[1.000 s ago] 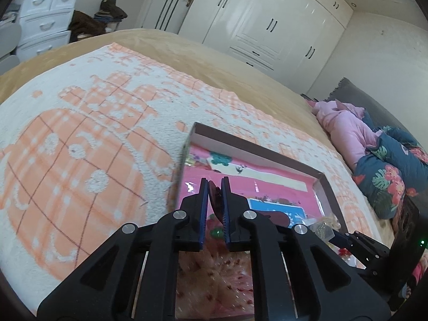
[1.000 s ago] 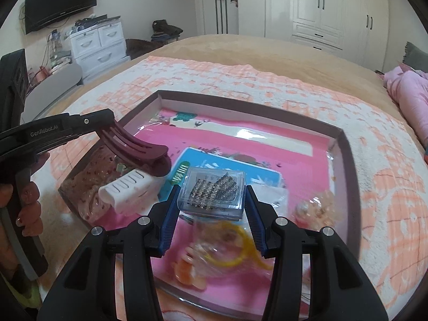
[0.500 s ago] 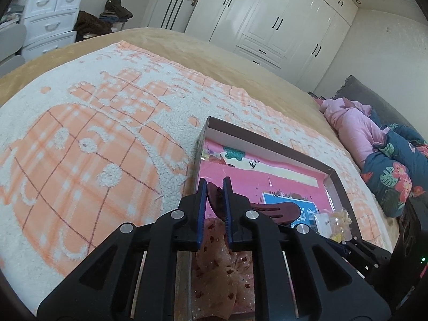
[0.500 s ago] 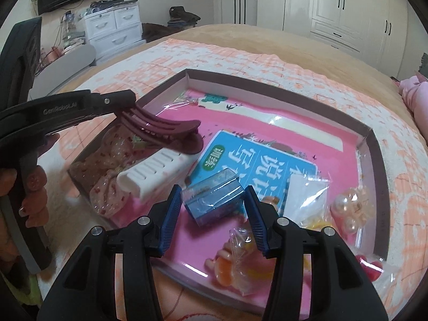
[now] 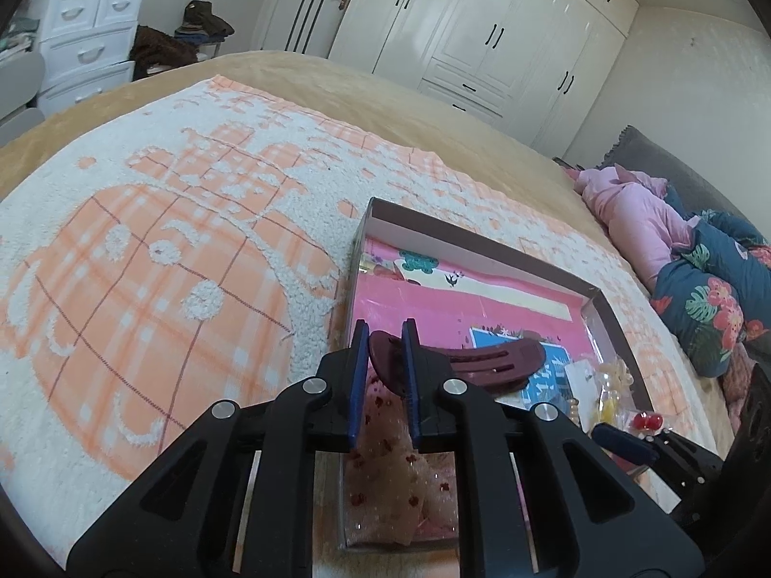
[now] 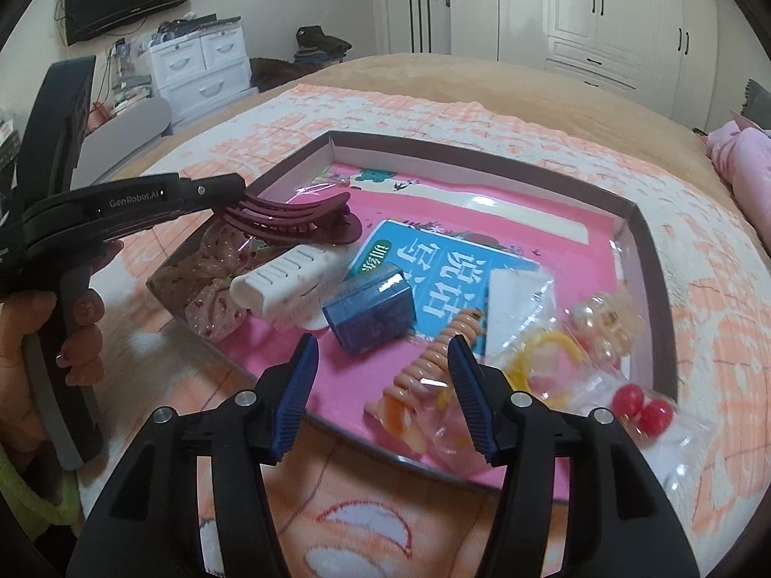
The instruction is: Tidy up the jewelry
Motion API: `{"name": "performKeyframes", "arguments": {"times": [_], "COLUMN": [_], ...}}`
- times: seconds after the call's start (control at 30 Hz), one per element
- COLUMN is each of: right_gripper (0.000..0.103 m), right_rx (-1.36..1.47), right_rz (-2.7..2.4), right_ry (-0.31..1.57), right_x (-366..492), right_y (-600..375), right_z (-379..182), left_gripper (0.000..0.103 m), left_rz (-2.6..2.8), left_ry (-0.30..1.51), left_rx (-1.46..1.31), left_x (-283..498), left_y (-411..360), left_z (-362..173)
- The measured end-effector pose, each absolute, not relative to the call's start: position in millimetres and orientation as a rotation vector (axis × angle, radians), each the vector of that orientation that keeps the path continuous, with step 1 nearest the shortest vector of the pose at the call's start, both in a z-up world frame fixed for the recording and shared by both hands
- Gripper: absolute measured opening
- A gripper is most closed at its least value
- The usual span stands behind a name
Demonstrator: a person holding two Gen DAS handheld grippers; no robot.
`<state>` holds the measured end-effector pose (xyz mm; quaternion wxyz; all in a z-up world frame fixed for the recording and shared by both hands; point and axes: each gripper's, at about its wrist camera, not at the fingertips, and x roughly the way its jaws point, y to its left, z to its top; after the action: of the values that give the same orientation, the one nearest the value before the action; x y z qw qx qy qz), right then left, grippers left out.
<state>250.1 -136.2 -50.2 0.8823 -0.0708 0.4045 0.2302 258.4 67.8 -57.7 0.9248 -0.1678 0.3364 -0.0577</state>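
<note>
A shallow box (image 6: 645,241) with a pink floor lies on the bed; it also shows in the left wrist view (image 5: 482,245). My left gripper (image 5: 383,334) is shut on a dark red hair clip (image 5: 462,361), held over the box's left end; the clip also shows in the right wrist view (image 6: 299,224). My right gripper (image 6: 383,366) is open and empty at the box's near edge. A small blue case (image 6: 371,308) lies on its side in the box just ahead of it. A white clip (image 6: 289,279), an orange spiral tie (image 6: 429,361) and bagged beads (image 6: 602,327) lie inside.
A blue booklet (image 6: 448,265) lies flat in the box. A sheer spotted bow (image 6: 212,284) fills its left corner. Red beads in a bag (image 6: 641,409) hang over the right edge. Pillows (image 5: 698,298) lie at the right. An orange-and-white blanket (image 5: 144,265) surrounds the box.
My right gripper opened and let the blue case drop onto the box floor, then drew back. My left gripper lifted slightly with the red clip still in it.
</note>
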Motion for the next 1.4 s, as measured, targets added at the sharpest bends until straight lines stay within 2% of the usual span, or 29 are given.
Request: {"name": "performKeyframes", "arguments": {"times": [0.17,0.3,0.43,0.57,0.67,0.77,0.9,1.0,1.4], "right_gripper": [0.059,0.061,0.064,0.074,0.078,0.087,0.094,0.095,0.097], "right_rx": [-0.126,-0.104,-0.091,-0.075,-0.056,-0.029,0.01,0.015,-0.014], "right_rz": [0.463,0.448,0.433,0.414,0.394,0.37,0.338,0.316,0.265], "right_ry": [0.83,0.813,0.783,0.748,0.722,0.703,0.68,0.644,0.492], "right_x": [242,234,221,207,196,186,172,158,112], "right_y": [-147,-159,-172,-183,-191,-200,-211,-217,-225], "right_z": [-47,-44,-37,-30,-25,-21,-16,-11,1], "left_gripper": [0.007,0.028,0.036,0.051,0.056,0.063,0.08,0.09,0.092], "left_rz": [-0.115,-0.119,-0.125,-0.139,-0.149,-0.158,-0.166,-0.176,-0.158], "left_ry": [0.694,0.69,0.676,0.659,0.647,0.638,0.629,0.619,0.556], "left_rx": [-0.329,-0.321,-0.306,-0.279,-0.254,-0.226,-0.203,-0.18,-0.147], "left_x": [252,243,230,213,199,183,166,152,115], "left_y": [65,64,61,53,47,39,32,25,12], "left_z": [-55,-52,-44,-36,-31,-28,-27,-26,-23]}}
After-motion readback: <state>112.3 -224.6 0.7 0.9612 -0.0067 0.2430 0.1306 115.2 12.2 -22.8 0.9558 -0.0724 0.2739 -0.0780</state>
